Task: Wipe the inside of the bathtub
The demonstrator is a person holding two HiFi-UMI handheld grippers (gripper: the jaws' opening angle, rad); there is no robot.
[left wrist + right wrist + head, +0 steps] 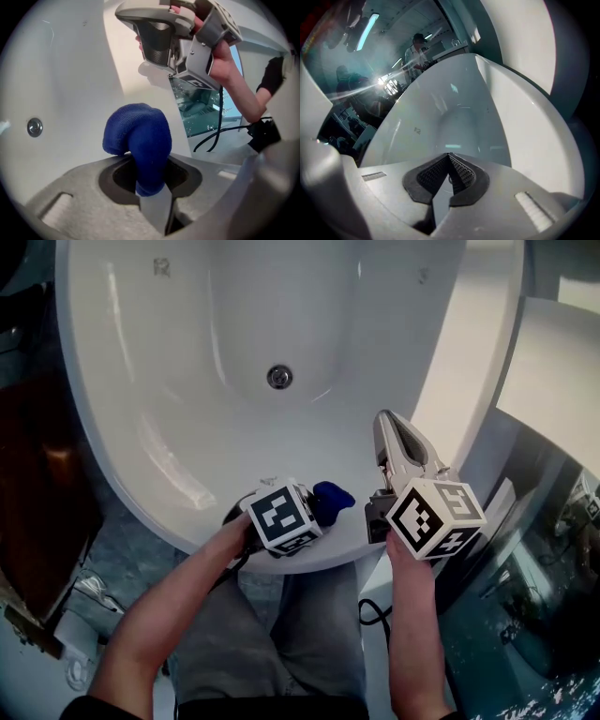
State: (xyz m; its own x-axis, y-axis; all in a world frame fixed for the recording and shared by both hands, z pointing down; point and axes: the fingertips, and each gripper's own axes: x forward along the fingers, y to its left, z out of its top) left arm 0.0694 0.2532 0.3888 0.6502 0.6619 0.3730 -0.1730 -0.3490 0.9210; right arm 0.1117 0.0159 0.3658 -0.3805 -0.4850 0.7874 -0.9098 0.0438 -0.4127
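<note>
**One cloth, two grippers, at the near rim of the tub**

One white bathtub [178, 381] fills the head view, with a single round metal drain [279, 377] at its bottom, well away from both tools. There are two grippers, each held in one hand and each carrying one marker cube.

At the left, the left gripper [317, 510] sits over the near rim of the tub and points to the right. Its two jaws are clamped on the one blue cloth [334, 495]. In the left gripper view the cloth stands up between the jaws in a rounded, folded lump that bulges above them. The cloth hangs just inside the near rim, above the tub's inner slope; whether it touches the wall cannot be told.

To the right, the right gripper [396, 432] is held near the near-right part of the rim and points toward the far end of the tub. Its jaws are closed together with their ribbed pads meeting at the tips, and nothing is between them. The two grippers are near each other but apart.

One black cable [375, 613] loops on the floor below the right forearm.
</note>
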